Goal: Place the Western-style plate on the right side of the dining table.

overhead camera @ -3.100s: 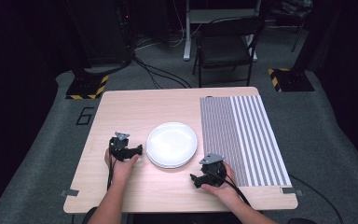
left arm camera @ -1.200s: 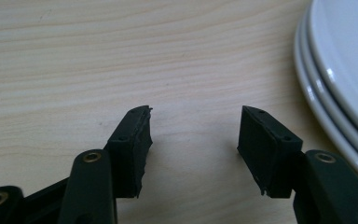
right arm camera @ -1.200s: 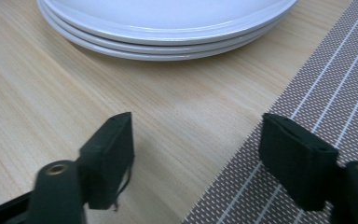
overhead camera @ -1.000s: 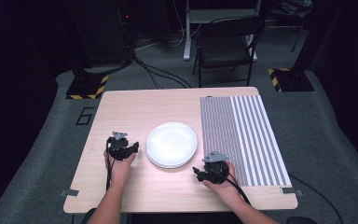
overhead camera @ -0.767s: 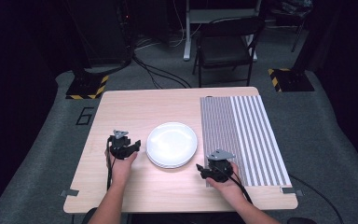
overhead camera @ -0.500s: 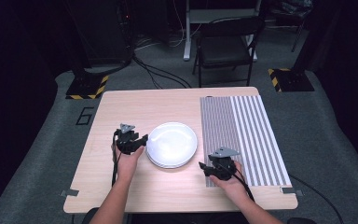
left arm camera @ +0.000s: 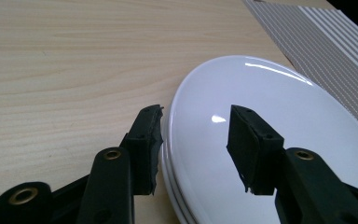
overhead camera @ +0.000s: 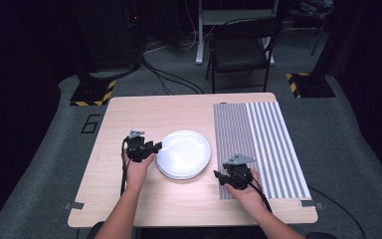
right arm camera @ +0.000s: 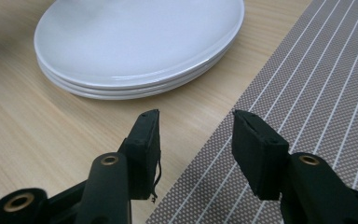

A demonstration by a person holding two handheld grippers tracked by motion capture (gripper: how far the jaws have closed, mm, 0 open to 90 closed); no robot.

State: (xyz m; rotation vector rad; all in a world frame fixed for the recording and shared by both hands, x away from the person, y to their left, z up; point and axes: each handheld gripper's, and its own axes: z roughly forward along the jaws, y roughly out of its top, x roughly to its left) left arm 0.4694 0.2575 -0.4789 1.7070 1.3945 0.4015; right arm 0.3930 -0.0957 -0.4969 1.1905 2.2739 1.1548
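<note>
A stack of three white plates [overhead camera: 183,154] sits mid-table on the wooden table [overhead camera: 179,109]. My left gripper [overhead camera: 156,146] is at the stack's left rim. In the left gripper view [left arm camera: 196,140] its jaws have just been closing: one fingertip [left arm camera: 144,140] lies outside the rim of the top plate [left arm camera: 270,102], the other hangs over it, and neither pad presses. My right gripper [overhead camera: 218,177] hovers at the left edge of the striped grey placemat [overhead camera: 263,134]. Its jaws [right arm camera: 196,140] have also been closing, with nothing gripped between them; the plates [right arm camera: 135,42] lie just ahead, the placemat [right arm camera: 317,84] beneath.
The placemat covers the table's right part. Bare wood lies left of the plates and along the near edge. A black chair [overhead camera: 241,47] and floor cables stand beyond the far edge. Tape tabs mark the near corners.
My left gripper has moved right and a little up, to the plate stack's rim. The right gripper has drifted slightly toward the placemat's edge. The plates have not moved.
</note>
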